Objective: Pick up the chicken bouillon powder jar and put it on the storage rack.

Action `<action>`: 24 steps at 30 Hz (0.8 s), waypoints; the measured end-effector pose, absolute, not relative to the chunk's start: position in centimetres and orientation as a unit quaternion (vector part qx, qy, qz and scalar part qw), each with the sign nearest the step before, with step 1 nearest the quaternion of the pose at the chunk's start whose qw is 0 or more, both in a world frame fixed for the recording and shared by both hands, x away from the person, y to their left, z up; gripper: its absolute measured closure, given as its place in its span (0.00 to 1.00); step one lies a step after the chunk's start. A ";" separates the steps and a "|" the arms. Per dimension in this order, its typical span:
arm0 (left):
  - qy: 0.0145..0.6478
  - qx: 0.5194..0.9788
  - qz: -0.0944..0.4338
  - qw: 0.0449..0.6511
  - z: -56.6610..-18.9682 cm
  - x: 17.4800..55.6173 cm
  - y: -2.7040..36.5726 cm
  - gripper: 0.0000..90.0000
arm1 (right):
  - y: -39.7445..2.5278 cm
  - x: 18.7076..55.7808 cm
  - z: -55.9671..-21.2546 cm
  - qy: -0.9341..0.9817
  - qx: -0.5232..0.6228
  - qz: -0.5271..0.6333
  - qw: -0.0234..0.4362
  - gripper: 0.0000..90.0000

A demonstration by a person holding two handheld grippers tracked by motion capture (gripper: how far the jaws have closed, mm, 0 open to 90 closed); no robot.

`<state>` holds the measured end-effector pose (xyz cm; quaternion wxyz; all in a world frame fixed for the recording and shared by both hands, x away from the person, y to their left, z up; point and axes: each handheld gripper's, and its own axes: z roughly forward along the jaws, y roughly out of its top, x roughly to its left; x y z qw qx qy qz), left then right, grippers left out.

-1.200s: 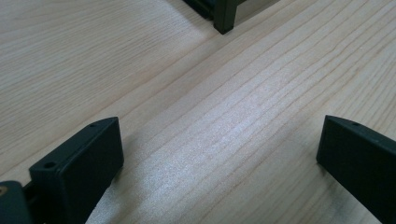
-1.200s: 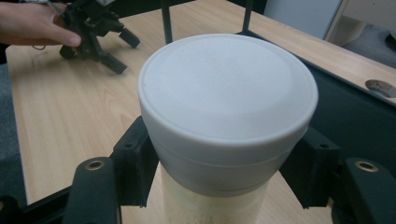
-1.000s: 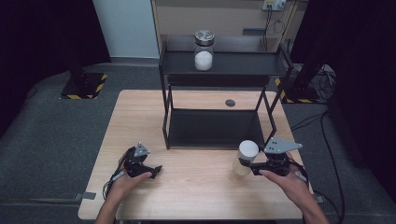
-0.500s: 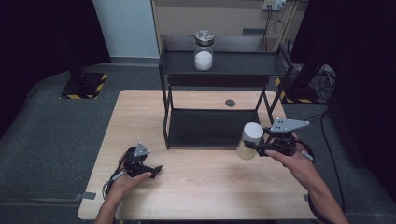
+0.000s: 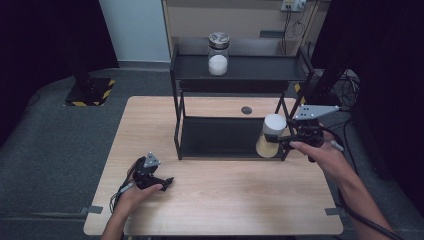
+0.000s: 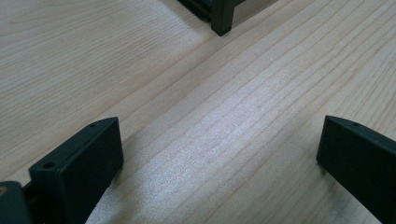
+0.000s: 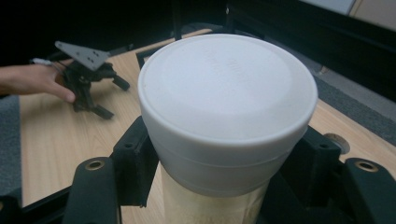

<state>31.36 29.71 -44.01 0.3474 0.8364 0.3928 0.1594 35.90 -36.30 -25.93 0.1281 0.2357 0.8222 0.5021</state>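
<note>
A cream jar with a white lid hangs in the air in front of the right end of the black shelf rack. My right gripper is shut on the jar just under its lid. On the rack's top shelf stands a glass jar with a metal lid and white contents. My left gripper rests on the wooden table near its front left, open, with bare wood between its fingers.
A small dark round hole sits in the tabletop behind the rack. The rack's lower shelf is bare. In the right gripper view, the left gripper and a hand lie far off on the table.
My right gripper has lifted the white-lidded jar up and away from me, from the table's front right to the rack's right end. The left gripper has stayed put.
</note>
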 end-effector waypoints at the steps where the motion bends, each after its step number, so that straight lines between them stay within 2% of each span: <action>1: 0.393 0.836 0.159 0.348 -44.0 31.4 29.7 0.00 | -36.3 36.0 -25.3 0.823 0.234 0.502 0.128 0.40; 8: 0.392 0.836 0.159 0.348 -44.0 31.5 29.7 0.00 | -35.4 37.0 -20.7 0.837 0.209 0.488 0.134 0.40; 24: 0.392 0.837 0.159 0.348 -44.0 31.5 29.7 0.00 | -35.5 38.9 -14.6 0.834 0.200 0.496 0.133 0.40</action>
